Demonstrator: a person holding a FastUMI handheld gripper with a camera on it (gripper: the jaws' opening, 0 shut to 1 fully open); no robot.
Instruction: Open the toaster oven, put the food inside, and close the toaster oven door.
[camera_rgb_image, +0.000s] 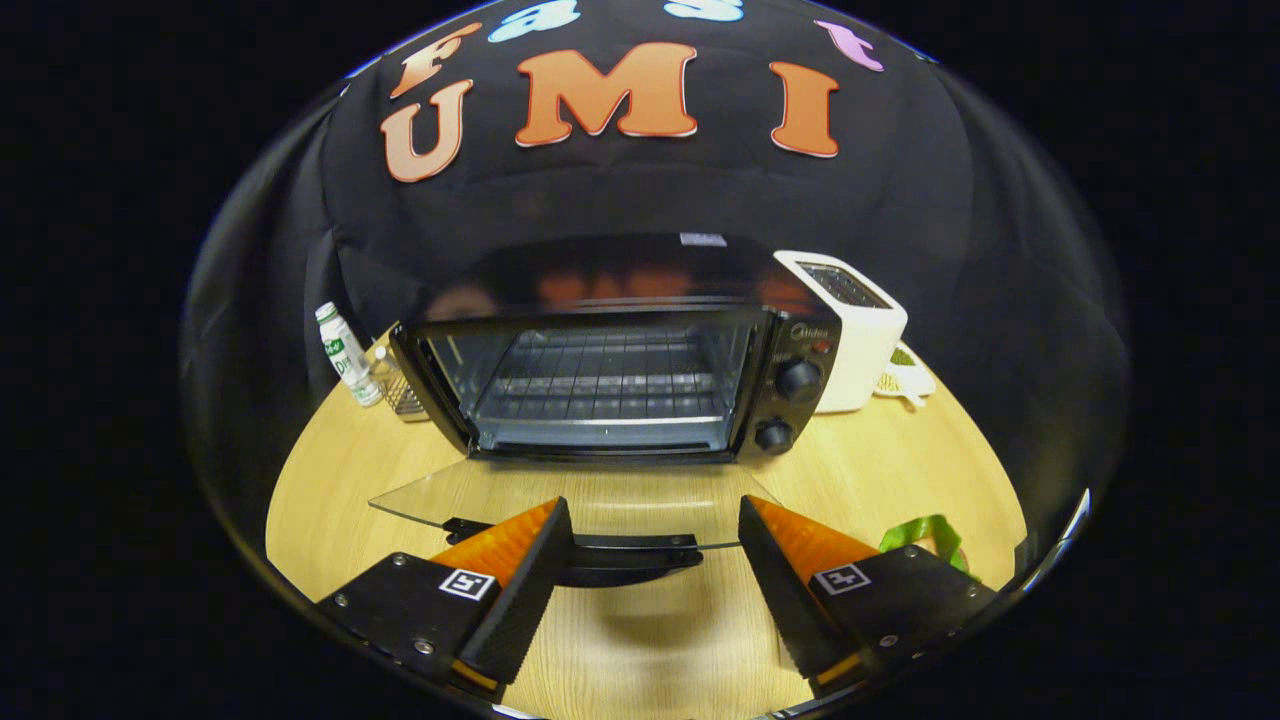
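Note:
A black toaster oven (790, 350) stands on the wooden table beyond my fingers. Its glass door (480, 495) lies folded down flat toward me, and the wire rack (600, 385) inside is bare. The door's dark handle (625, 555) sits just ahead of my gripper (655, 535), in line with the gap between the two fingers. My gripper is open and holds nothing. A green piece (925, 535), possibly the food, lies on the table to the right of the right finger, partly hidden behind it.
A white pop-up toaster (850, 320) stands against the oven's right side, with a small white dish (905, 380) behind it. Left of the oven are a small white bottle (345, 355) and a little wire rack (400, 390). The wooden table (640, 640) spreads under my fingers.

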